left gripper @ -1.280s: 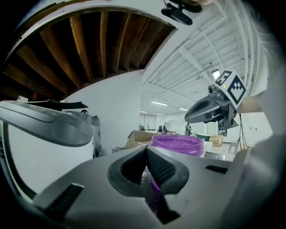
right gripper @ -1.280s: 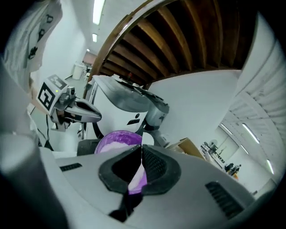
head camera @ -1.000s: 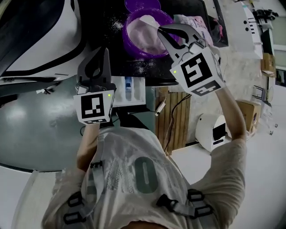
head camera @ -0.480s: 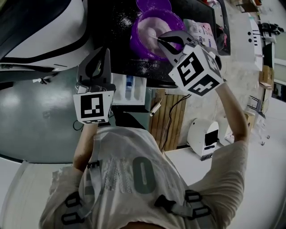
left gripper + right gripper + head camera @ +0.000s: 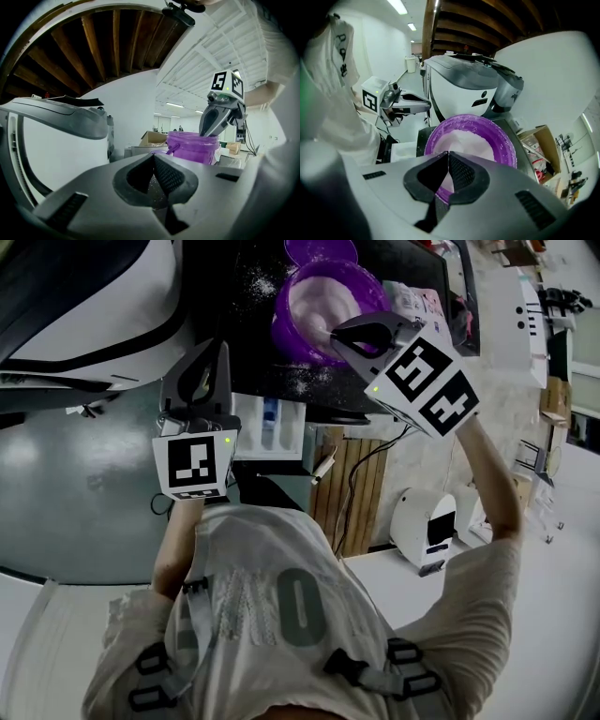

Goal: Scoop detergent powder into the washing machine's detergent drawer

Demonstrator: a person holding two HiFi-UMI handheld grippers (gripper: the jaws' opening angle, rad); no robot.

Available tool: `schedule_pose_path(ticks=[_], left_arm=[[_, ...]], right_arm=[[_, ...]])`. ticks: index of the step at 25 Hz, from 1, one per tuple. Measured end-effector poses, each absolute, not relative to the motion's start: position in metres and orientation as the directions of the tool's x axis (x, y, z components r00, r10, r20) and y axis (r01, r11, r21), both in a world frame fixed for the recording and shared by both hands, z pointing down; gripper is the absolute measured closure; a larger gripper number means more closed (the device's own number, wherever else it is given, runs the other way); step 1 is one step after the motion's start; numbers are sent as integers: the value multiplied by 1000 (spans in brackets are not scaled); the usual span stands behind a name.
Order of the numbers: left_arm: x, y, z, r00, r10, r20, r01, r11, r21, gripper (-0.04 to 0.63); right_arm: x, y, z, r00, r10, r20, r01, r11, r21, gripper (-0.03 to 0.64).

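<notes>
Purple tub (image 5: 283, 329) of detergent powder (image 5: 319, 298) is sitting on the dark surface (image 5: 225, 306), with powder specks lying scattered around it. Right claw (image 5: 449, 153) is hovering at the tub's near rim, pointing in at the powder. It is clenched tip to tip, with nothing discernible between. Right arm is reaching forward, its marker cube tilting. Left claw (image 5: 153, 157) is clenched too and empty, pointing level across the surface, left of the tub and apart from it. White detergent drawer (image 5: 272, 425) is standing open just beside the left claw's body.
</notes>
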State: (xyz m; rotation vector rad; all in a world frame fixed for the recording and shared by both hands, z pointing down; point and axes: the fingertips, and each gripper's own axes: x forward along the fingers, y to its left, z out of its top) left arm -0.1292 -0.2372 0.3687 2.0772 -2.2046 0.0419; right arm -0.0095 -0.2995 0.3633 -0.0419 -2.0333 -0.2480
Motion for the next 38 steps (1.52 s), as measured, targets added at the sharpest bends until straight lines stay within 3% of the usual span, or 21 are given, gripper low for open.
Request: schedule_pose_path(ticks=[11,19,29,38], left_arm=[[-127,-237,366,-30,-994,103,-998,36,56,574],[-125,-237,355,-9,-997,83,-999,13,47,574],[-120,-237,332,21,-998,57,-1000,-21,3,574],[-102,-243,318,83,-995,46,-995,-86,-50,574]], right_arm=[[-2,-296,345,-560,124,819,-200,939,-278,604],[11,-313,337,-738,128,663,-466,613,-638,604],[28,-327,326,-868,-37,495,-474,362,-803,606],[42,-337,324,-936,-188,298,-322,113,-940,606]])
